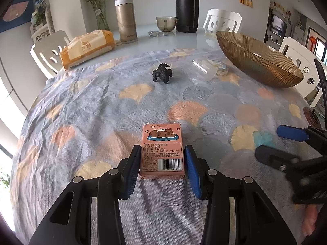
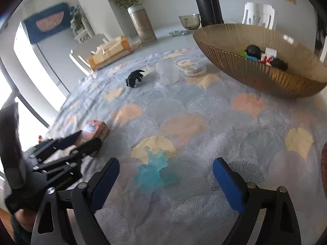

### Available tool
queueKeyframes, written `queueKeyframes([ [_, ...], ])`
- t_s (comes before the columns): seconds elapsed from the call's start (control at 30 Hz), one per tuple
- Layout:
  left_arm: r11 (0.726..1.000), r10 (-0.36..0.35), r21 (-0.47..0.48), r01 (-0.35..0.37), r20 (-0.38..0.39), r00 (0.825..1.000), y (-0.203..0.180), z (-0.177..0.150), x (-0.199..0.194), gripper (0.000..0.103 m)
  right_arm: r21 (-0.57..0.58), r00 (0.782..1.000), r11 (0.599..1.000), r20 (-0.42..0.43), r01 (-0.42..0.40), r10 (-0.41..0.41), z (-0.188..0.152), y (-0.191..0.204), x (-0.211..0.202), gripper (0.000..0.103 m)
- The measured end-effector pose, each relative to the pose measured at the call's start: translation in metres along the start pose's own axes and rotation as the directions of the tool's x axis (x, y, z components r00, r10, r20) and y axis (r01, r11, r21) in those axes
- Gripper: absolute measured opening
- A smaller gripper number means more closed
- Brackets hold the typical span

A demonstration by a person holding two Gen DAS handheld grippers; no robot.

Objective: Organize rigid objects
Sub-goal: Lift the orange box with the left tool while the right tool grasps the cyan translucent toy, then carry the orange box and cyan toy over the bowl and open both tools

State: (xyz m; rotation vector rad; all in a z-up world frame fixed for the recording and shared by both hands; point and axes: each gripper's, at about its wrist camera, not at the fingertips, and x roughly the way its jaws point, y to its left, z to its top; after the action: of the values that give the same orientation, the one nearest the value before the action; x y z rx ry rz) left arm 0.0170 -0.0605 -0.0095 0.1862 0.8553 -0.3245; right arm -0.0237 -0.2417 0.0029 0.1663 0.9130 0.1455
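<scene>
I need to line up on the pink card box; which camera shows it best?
The left wrist view: the pink card box sits sharp and centred between the left gripper jaws, label readable. The right wrist view shows it only at the left edge, blurred and partly hidden by that gripper.

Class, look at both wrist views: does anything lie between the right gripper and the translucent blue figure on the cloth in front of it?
Nothing visible does. The right gripper is open, and the blue figure lies on the cloth just ahead of its fingers, with only bare tablecloth around it. The left gripper is off to the side, around the pink card box.
</scene>
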Motion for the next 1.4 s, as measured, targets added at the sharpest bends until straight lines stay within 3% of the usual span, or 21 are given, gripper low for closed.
queueKeyframes([
  [0.1, 1.0, 0.002, 0.002, -0.002, -0.001, 1.0, 0.0, 0.0, 0.0, 0.04, -0.113, 0.997, 0.991, -0.006, 0.07, -0.071, -0.005, 0.02, 0.005, 0.068],
  [0.17, 1.0, 0.002, 0.001, -0.002, 0.0, 1.0, 0.0, 0.0, 0.0, 0.04, -0.187, 0.993, 0.976, 0.0, 0.113, -0.115, -0.009, 0.033, 0.007, 0.048],
  [0.23, 1.0, 0.002, 0.002, -0.002, 0.0, 1.0, 0.0, 0.0, 0.0, 0.04, -0.223, 0.993, 0.968, 0.015, 0.116, -0.115, -0.011, 0.039, 0.006, 0.036],
  [0.53, 1.0, -0.004, -0.016, 0.005, 0.077, 0.997, 0.002, 0.0, -0.015, 0.037, -0.207, 0.983, 0.972, 0.165, 0.112, -0.078, -0.014, 0.04, -0.023, 0.035],
  [0.67, 0.991, -0.127, -0.025, 0.13, 0.107, 0.986, 0.0, 0.007, -0.032, 0.037, -0.096, 0.982, 0.995, 0.181, -0.031, 0.048, -0.005, 0.014, -0.041, 0.035],
  [0.77, 0.989, -0.144, 0.014, 0.144, 0.156, 0.977, -0.01, 0.026, -0.051, 0.037, -0.045, 0.974, 0.999, 0.228, 0.018, -0.007, 0.009, -0.003, -0.068, 0.035],
  [0.83, 0.985, -0.172, 0.049, 0.166, 0.196, 0.965, -0.021, 0.047, -0.064, 0.036, -0.032, 0.955, 0.999, 0.295, 0.038, -0.027, 0.022, -0.012, -0.099, 0.035],
  [0.93, 0.974, -0.223, 0.096, 0.205, 0.258, 0.94, -0.042, 0.085, -0.082, 0.037, -0.007, 0.906, 0.992, 0.409, 0.128, -0.114, 0.051, -0.019, -0.145, 0.035],
  [1.07, 0.95, -0.31, 0.142, 0.279, 0.313, 0.897, -0.076, 0.142, -0.085, 0.037, 0.108, 0.867, 0.976, 0.448, 0.189, -0.218, 0.089, -0.04, -0.168, 0.035],
  [1.17, 0.928, -0.372, 0.116, 0.354, 0.293, 0.881, -0.091, 0.17, -0.064, 0.036, 0.208, 0.874, 0.957, 0.401, 0.204, -0.273, 0.113, -0.065, -0.157, 0.035],
  [1.3, 0.916, -0.4, 0.061, 0.396, 0.201, 0.894, -0.106, 0.183, -0.013, 0.036, 0.288, 0.92, 0.941, 0.291, 0.179, -0.264, 0.124, -0.095, -0.118, 0.035],
  [1.4, 0.91, -0.414, 0.042, 0.413, 0.159, 0.896, -0.113, 0.181, 0.01, 0.037, 0.299, 0.93, 0.934, 0.244, 0.198, -0.275, 0.125, -0.104, -0.097, 0.035],
])
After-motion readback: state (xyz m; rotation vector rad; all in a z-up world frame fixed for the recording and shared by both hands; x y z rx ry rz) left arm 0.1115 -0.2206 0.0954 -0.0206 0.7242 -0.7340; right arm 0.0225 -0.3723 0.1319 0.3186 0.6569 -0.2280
